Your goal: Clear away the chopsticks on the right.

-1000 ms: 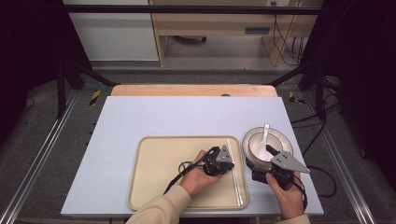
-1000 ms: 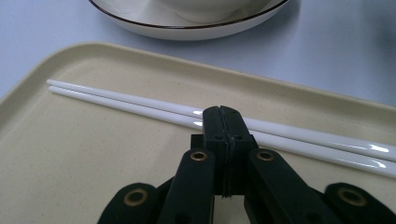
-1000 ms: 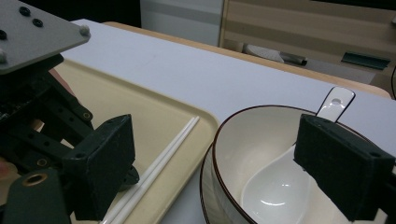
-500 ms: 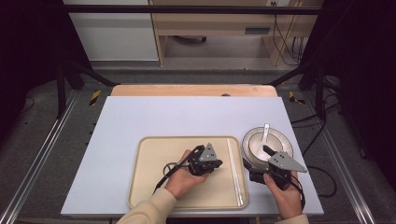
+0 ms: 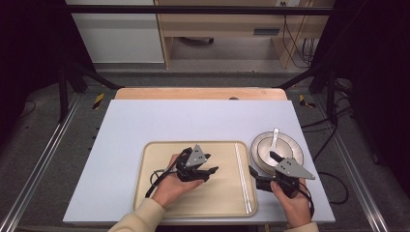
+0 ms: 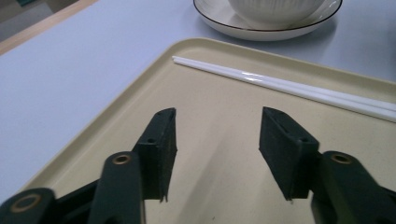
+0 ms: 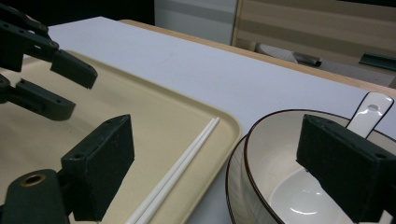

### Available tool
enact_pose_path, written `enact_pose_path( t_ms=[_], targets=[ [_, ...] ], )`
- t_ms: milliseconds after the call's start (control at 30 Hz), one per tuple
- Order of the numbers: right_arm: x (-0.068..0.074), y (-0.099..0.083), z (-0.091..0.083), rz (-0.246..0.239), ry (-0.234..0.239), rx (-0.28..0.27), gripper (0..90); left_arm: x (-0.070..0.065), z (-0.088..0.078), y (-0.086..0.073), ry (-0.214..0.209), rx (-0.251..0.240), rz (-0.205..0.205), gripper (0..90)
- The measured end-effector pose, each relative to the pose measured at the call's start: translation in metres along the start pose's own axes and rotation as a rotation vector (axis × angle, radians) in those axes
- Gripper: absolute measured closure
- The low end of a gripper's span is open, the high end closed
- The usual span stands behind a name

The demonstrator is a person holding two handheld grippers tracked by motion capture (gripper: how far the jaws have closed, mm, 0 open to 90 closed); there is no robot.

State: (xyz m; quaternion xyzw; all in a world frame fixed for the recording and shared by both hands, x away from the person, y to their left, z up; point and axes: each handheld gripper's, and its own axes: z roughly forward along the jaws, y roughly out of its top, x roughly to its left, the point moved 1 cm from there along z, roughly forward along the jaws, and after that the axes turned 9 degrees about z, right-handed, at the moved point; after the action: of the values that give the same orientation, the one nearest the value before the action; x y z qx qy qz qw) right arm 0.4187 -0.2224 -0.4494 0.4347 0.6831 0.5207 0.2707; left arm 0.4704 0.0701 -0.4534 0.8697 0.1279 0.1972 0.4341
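The left gripper [image 5: 209, 170] hovers over the tray [image 5: 159, 203], its jaws just opened and empty. The white chopsticks [image 5: 242, 176] lie along the tray's right edge (near the bowl [image 5: 285, 145]). The right gripper [image 5: 261, 170] stands open beside the bowl.

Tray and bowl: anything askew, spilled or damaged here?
Nothing stands out. The white chopsticks lie side by side along the tray's right edge, the bowl sits upright on its plate with a spoon in it, and no spill or damage shows.
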Motion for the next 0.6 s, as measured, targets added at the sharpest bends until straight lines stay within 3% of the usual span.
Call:
enact_pose_path(
  t_ms=[267,400,600],
  targets=[
    [0.005,0.0,0.001,-0.011,0.011,0.001,10.2,0.004,-0.026,-0.009,0.036,-0.036,-0.012,23.6],
    [0.006,0.0,0.002,-0.015,0.022,-0.002,9.6,0.009,-0.047,-0.018,0.074,-0.072,-0.039,13.1],
    [0.008,0.001,0.0,-0.017,0.03,-0.01,9.1,0.019,-0.081,-0.037,0.133,-0.12,-0.076,8.6]
  ],
)
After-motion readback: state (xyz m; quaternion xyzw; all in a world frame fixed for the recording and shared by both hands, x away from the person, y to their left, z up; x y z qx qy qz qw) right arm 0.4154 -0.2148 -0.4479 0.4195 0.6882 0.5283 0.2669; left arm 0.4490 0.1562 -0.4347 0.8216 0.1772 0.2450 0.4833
